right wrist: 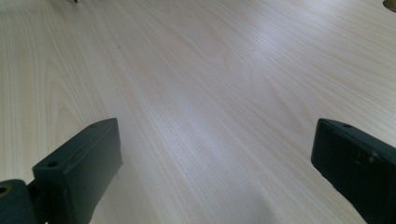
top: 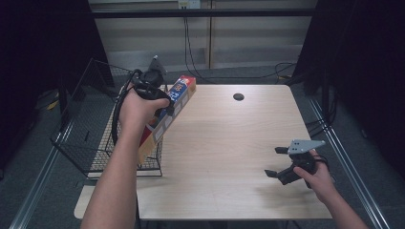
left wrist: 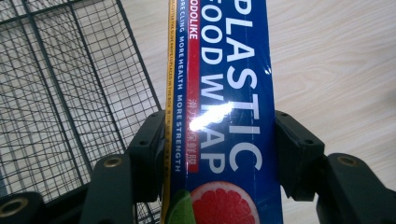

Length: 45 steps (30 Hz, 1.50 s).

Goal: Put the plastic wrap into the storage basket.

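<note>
A long blue plastic food wrap box [top: 168, 113] [left wrist: 224, 93] with a grapefruit picture is held tilted over the table's left edge, its lower end by the wire basket [top: 90, 129]. My left gripper [top: 160, 102] [left wrist: 219, 140] is shut on the box, one jaw against each long side. Over the table's near right part, my right gripper [top: 276, 162] [right wrist: 212, 168] is open, its jaws wide apart above bare wood with nothing between them.
The black wire basket [left wrist: 70, 79] stands off the table's left edge. A round cable hole [top: 238, 97] lies at the far middle of the light wooden table [top: 229, 143]. Cables trail on the floor behind the table.
</note>
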Motion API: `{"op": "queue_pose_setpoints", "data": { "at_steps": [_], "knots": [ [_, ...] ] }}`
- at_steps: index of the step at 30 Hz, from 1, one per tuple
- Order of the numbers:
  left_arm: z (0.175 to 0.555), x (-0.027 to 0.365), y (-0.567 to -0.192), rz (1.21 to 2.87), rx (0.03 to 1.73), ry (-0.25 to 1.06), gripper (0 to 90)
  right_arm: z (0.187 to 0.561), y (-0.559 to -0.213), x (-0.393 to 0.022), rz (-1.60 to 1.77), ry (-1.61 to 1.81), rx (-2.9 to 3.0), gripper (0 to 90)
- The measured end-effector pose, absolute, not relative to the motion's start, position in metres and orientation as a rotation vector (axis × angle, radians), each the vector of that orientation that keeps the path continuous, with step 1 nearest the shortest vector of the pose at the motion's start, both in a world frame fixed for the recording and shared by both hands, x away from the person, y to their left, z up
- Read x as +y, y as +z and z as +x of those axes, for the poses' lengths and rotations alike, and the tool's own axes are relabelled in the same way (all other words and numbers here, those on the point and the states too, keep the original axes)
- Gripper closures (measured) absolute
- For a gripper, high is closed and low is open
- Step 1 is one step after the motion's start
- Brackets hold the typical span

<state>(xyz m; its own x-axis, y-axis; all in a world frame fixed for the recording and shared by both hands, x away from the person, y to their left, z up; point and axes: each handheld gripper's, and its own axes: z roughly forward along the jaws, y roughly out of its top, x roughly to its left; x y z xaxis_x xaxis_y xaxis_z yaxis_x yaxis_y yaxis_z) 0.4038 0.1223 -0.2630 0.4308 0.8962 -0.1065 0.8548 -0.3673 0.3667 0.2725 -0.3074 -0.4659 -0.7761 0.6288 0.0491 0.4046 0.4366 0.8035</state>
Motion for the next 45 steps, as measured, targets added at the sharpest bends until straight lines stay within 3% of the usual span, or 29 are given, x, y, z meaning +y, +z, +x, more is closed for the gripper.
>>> {"op": "queue_pose_setpoints", "data": {
  "at_steps": [45],
  "knots": [
    [0.397, 0.174, -0.241, 2.232, 1.632, 0.222, 43.4, 0.272, -0.466, -0.308, 0.902, 1.249, 2.436, 1.6]
  ]
}}
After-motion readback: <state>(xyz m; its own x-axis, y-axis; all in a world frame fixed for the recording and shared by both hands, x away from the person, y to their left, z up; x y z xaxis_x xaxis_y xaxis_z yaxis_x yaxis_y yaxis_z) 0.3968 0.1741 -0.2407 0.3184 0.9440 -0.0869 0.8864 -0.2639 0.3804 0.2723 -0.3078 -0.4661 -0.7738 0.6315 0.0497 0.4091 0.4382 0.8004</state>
